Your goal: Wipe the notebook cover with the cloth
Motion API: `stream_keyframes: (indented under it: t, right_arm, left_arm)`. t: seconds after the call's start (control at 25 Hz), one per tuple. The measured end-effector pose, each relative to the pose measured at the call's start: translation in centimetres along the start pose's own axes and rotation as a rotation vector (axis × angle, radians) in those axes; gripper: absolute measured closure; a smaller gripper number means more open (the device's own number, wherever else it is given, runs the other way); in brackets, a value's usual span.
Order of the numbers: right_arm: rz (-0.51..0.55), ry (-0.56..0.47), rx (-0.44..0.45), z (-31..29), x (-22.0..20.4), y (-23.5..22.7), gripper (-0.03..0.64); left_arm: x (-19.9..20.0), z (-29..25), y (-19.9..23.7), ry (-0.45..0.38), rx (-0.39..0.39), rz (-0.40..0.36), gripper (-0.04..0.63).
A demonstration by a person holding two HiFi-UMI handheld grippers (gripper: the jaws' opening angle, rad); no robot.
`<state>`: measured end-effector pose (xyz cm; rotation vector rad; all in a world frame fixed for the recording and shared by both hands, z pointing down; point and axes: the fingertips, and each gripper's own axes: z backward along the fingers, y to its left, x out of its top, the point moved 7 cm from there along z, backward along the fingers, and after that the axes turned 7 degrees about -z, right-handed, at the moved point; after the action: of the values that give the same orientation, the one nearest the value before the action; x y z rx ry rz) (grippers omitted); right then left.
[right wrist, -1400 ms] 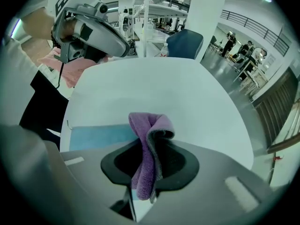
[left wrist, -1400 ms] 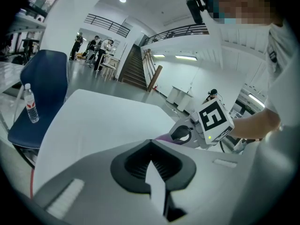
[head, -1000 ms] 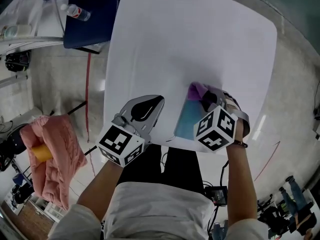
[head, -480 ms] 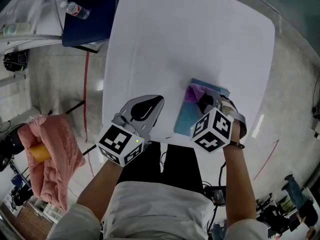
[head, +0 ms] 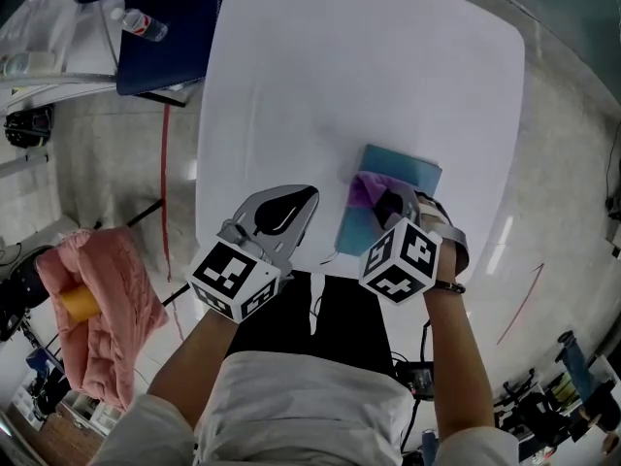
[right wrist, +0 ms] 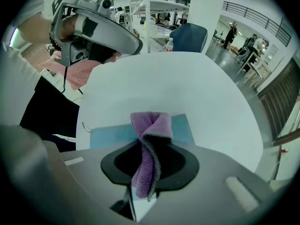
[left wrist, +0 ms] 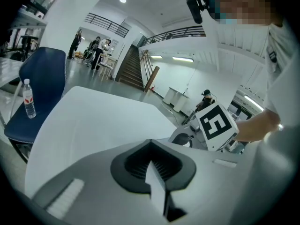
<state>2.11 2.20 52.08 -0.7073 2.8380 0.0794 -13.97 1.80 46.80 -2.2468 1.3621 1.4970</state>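
Far side of the white table (head: 369,66) lies bare, open passage all across; near right edge is taken by the notebook (head: 412,171), the right gripper (head: 386,200) on it clamping the cloth (head: 361,188); left gripper (head: 307,198), jaws together, sits near, bare strip between; blue chair (head: 165,27) crowds the far left corner.

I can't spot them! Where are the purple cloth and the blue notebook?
purple cloth (right wrist: 151,125), right gripper view, its folded top.
blue notebook (head: 408,172), head view, bare far corner.
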Motion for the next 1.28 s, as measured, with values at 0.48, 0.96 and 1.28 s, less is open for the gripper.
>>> stream_keyframes:
  t: [0.48, 0.96, 1.28]
  right_arm:
    - [-0.007, -0.006, 0.026, 0.6, -1.4, 3.0, 0.509]
    - [-0.021, -0.018, 0.021, 0.6, -2.0, 5.9, 0.509]
    - [-0.013, -0.012, 0.053, 0.6, -2.6, 7.4, 0.508]
  left_arm:
    - [0.1, -0.5, -1.8, 0.017, -0.049, -0.032, 0.595]
    - [0.3, -0.9, -2.2, 0.024, -0.082, -0.054, 0.595]
    - [0.0, -1.1, -2.9, 0.031, -0.097, -0.060, 0.595]
